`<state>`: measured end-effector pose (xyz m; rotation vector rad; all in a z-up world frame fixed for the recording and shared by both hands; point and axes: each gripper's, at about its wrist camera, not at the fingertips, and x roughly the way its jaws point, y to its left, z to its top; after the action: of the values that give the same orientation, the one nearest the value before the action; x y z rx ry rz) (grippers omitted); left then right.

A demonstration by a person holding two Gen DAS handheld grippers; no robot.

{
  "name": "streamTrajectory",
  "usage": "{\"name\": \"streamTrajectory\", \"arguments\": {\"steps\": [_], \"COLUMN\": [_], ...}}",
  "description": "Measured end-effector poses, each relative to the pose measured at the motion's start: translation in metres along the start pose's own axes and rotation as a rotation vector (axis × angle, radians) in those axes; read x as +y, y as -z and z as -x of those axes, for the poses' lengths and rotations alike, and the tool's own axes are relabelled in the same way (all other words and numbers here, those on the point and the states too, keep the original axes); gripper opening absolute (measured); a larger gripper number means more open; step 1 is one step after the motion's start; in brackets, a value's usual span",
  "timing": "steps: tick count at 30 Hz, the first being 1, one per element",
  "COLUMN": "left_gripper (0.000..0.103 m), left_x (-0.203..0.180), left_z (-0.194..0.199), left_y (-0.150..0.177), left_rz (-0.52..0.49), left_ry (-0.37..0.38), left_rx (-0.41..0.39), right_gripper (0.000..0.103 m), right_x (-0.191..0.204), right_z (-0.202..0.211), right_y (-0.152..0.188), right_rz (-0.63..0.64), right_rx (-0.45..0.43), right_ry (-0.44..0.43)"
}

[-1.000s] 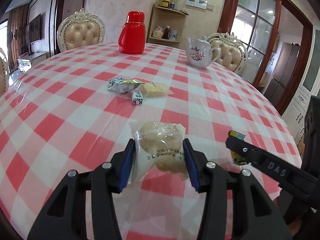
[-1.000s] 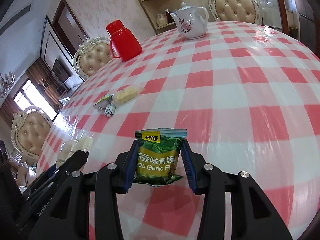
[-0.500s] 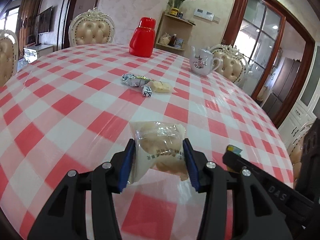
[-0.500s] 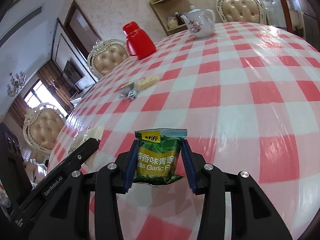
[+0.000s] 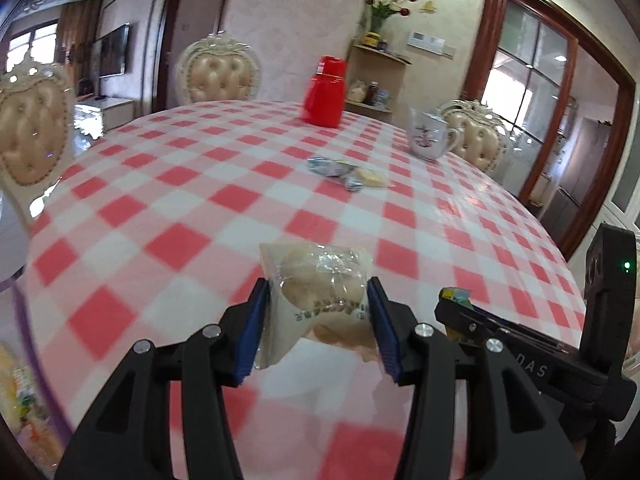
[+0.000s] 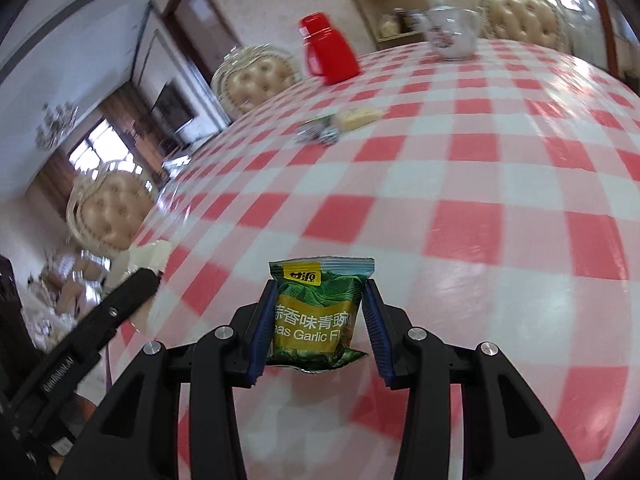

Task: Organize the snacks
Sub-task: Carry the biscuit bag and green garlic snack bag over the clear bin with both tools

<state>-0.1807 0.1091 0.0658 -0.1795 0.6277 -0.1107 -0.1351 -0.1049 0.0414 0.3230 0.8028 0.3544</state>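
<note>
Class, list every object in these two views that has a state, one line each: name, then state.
left gripper: shut on the clear bread packet, held off the table
right gripper: shut on the green pea packet, sealed
red flask: upright, capped
teapot: upright, lid on
loose snacks: lying together on the tablecloth

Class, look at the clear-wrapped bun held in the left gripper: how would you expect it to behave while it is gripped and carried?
The bun probably squashes easily, since the wrapper creases between the left gripper pads. It seems light, staying up on side pressure alone. The glossy film may be slippery.
</note>
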Motion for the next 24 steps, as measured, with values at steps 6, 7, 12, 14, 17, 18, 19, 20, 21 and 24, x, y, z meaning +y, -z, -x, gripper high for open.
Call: {"name": "streamTrajectory", "arguments": {"steps": [6, 7, 12, 14, 17, 18, 19, 20, 21, 24], "left_gripper": [0.051, 0.052, 0.052, 0.052, 0.052, 0.052, 0.052, 0.052, 0.052, 0.053], "left_x": [0.039, 0.042, 0.066, 0.077, 0.091, 0.094, 0.1, 0.105, 0.109, 0.122], "left_z": [0.028, 0.032, 0.054, 0.064, 0.076, 0.079, 0.084, 0.088, 0.09, 0.1], "left_y": [0.005, 0.005, 0.012, 0.015, 0.018, 0.019, 0.019, 0.02, 0.02, 0.02], "left_rz": [0.033, 0.034, 0.042, 0.046, 0.048, 0.049, 0.052, 0.055, 0.058, 0.057], "left_ry": [-0.066, -0.072, -0.125, -0.153, -0.18, -0.185, -0.197, -0.206, -0.21, -0.235], "left_rx": [-0.002, -0.004, -0.001, -0.001, -0.003, -0.006, -0.011, -0.015, -0.018, -0.023], "right_gripper": [0.042, 0.042, 0.042, 0.042, 0.042, 0.042, 0.042, 0.042, 0.042, 0.042], "right_x": [0.05, 0.058, 0.099, 0.113, 0.138, 0.147, 0.155, 0.163, 0.169, 0.19], "right_z": [-0.003, -0.004, -0.007, -0.008, -0.01, -0.011, -0.011, -0.012, -0.013, -0.017], "right_y": [0.012, 0.015, 0.028, 0.033, 0.044, 0.049, 0.052, 0.056, 0.06, 0.07], "right_rz": [0.107, 0.123, 0.211, 0.244, 0.304, 0.326, 0.344, 0.362, 0.375, 0.422], "right_rx": [0.027, 0.033, 0.062, 0.072, 0.092, 0.099, 0.106, 0.114, 0.12, 0.144], "right_ry": [-0.045, -0.053, -0.086, -0.098, -0.126, -0.136, -0.146, -0.156, -0.162, -0.186]}}
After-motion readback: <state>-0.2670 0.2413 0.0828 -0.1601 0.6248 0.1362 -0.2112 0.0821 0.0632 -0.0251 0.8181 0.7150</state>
